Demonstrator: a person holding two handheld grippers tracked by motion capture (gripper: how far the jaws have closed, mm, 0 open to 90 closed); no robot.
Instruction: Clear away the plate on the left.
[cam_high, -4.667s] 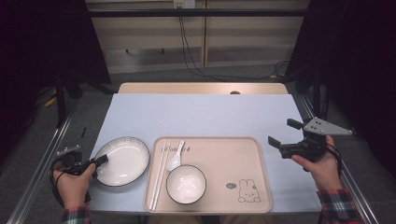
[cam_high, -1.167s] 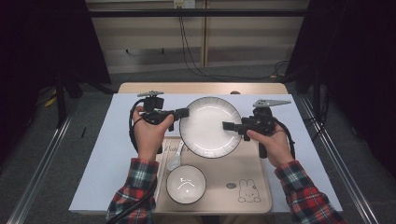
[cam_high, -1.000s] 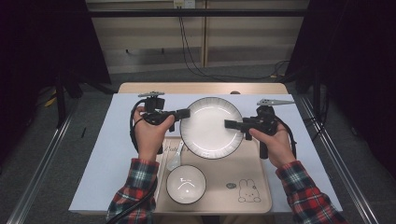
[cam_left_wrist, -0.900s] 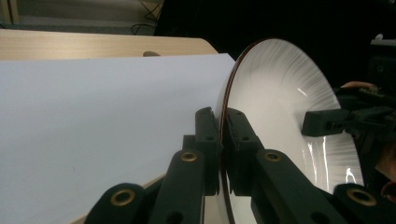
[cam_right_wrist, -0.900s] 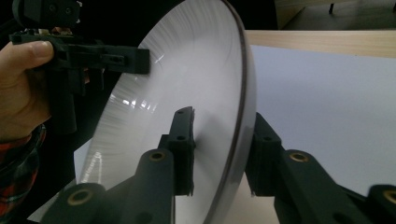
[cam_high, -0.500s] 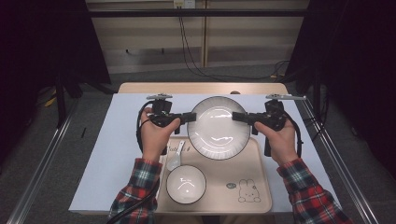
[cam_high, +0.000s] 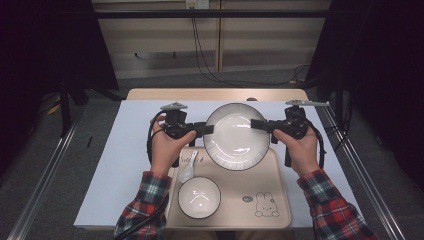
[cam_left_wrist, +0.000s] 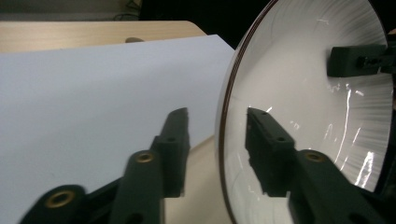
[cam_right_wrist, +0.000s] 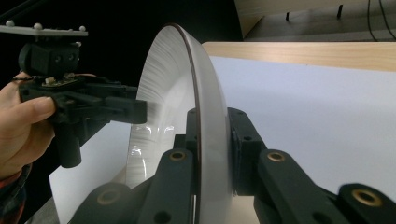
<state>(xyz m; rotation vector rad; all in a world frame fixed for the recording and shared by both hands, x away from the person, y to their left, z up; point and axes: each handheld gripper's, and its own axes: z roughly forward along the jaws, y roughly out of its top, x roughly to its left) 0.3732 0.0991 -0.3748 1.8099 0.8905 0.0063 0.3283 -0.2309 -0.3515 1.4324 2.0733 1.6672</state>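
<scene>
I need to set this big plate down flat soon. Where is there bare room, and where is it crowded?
Bare: the pale mat left of the tray, and the strip between the plate and the far wooden edge. On the tray, free room right of the bowl. Crowded: its left side with the bowl and spoon.

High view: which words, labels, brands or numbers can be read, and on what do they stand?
No text can be read.
Tray: a rabbit drawing and a small dark round mark beside it, too small to read.
Wrapper beside the spoon: faint dark print, too blurred to read.
Small bowl: pale marks inside, not legible.
</scene>
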